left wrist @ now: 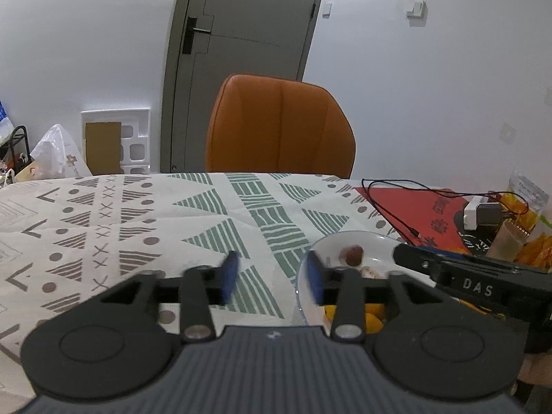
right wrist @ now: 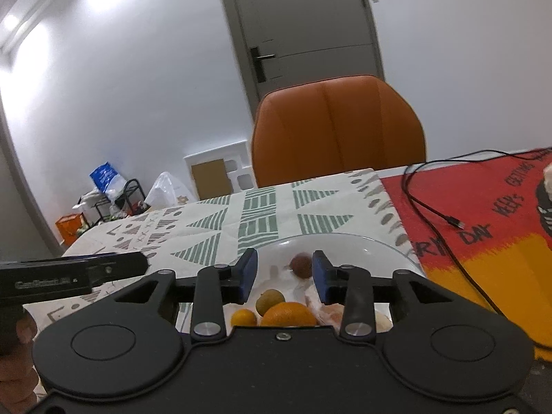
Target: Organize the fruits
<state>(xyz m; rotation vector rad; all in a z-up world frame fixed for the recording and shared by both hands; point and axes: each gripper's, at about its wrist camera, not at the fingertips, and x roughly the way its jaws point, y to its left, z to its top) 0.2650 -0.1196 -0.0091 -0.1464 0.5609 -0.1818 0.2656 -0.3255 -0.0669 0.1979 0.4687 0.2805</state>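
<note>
A clear glass plate (right wrist: pixel 386 252) holds several fruits: a brown-red round fruit (right wrist: pixel 301 266), a green one (right wrist: pixel 269 301), a large orange (right wrist: pixel 289 314) and a small orange one (right wrist: pixel 243 318). My right gripper (right wrist: pixel 285 276) hovers open above the plate, nothing between its blue pads (right wrist: pixel 249 273). In the left wrist view the plate (left wrist: pixel 372 241) lies to the right, with the brown-red fruit (left wrist: pixel 352 255) on it. My left gripper (left wrist: pixel 272 274) is open over the tablecloth at the plate's left rim, empty. The right gripper's black body (left wrist: pixel 476 276) reaches in from the right.
A patterned tablecloth (left wrist: pixel 138 220) covers the table; a red and yellow cloth (right wrist: pixel 490 214) with a black cable (right wrist: pixel 431 207) lies right. An orange chair (left wrist: pixel 279 127) stands behind the table. Snack bags and a charger (left wrist: pixel 483 214) sit at the far right.
</note>
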